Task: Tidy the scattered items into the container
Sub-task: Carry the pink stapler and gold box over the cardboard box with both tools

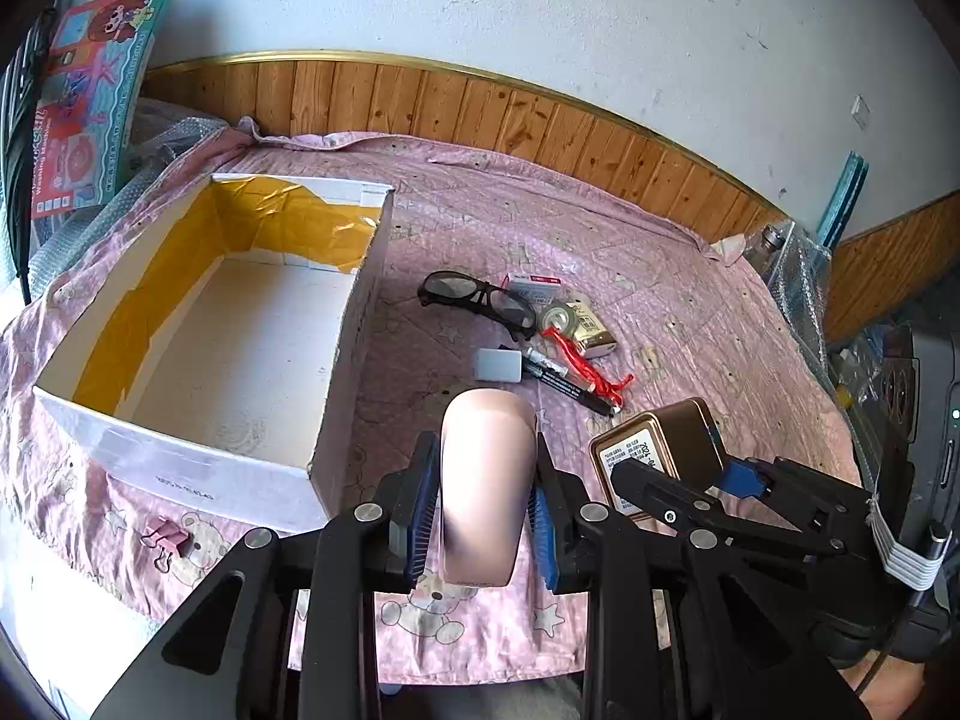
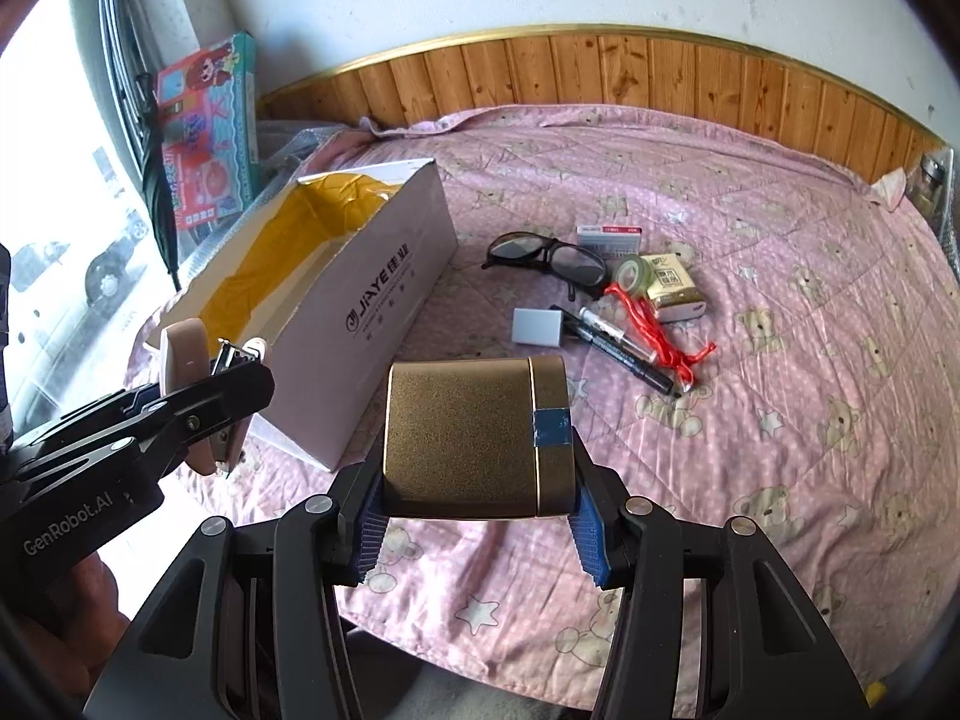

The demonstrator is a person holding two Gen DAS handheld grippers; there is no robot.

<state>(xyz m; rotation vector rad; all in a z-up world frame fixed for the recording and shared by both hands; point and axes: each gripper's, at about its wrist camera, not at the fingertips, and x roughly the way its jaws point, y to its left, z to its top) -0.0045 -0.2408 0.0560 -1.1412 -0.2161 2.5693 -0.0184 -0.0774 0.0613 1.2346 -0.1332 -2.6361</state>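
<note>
Beside white box, both grippers loaded, box empty.

L wrist: left gripper [image 1: 486,504] jaws clamped on pink case [image 1: 487,480], held across its smooth sides; looks rigid, light, prob slippery, so keep the pads mid-body. White box [image 1: 180,456] sits just left, open. R wrist: right gripper [image 2: 480,516] jaws clamped on gold tin [image 2: 474,438]; stiff metal, blue tape at lid seam. Glasses [image 2: 546,258] fragile: take by the frame, not the lenses. Marker [image 2: 618,348], red cord [image 2: 654,336] light.
</note>
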